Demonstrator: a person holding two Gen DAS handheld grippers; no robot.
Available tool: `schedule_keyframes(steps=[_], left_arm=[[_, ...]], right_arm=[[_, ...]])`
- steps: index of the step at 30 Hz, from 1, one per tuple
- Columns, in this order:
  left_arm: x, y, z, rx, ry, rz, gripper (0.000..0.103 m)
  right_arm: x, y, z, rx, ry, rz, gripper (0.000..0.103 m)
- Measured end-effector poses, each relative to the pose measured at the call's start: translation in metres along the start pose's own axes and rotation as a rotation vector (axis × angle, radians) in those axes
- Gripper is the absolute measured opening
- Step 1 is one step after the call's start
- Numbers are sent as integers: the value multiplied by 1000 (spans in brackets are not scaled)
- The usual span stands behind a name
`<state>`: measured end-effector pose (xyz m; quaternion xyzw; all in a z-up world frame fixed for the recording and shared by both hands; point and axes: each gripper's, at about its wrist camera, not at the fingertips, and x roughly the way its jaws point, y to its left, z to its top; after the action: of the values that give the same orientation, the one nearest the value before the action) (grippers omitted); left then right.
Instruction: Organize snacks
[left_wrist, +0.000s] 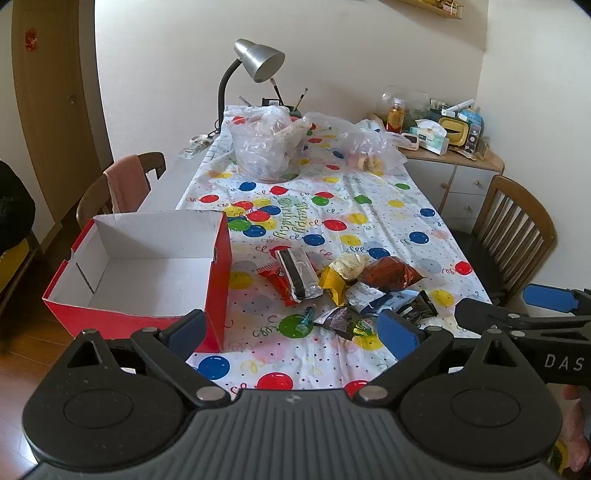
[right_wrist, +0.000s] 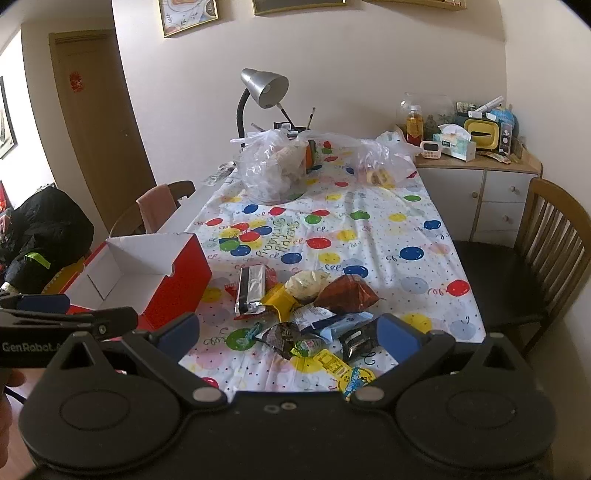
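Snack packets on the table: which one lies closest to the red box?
The silver packet with black edges, lying across a red wrapper. The yellow and reddish-brown packets lie farther from the red box.

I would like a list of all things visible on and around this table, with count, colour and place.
open cardboard box: one, red outside, white inside, empty, table's left side
pile of snack packets: about ten, silver, red, yellow, brown, blue, black, right of the box
clear plastic bags: two, far end
metal desk lamp: one, silver, far end
balloon-print tablecloth: one, white
wooden chairs: two, both sides
left tongs: open, empty
right tongs: open, empty
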<state>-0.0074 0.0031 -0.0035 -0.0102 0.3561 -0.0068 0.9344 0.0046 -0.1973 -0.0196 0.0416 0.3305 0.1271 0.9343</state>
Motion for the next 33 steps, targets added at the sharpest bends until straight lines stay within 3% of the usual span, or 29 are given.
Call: schedule_keyframes(steps=[33], left_arm=[[0, -3, 1, -7, 16, -6, 99]], right_arm=[[0, -2, 1, -2, 0, 9, 103]])
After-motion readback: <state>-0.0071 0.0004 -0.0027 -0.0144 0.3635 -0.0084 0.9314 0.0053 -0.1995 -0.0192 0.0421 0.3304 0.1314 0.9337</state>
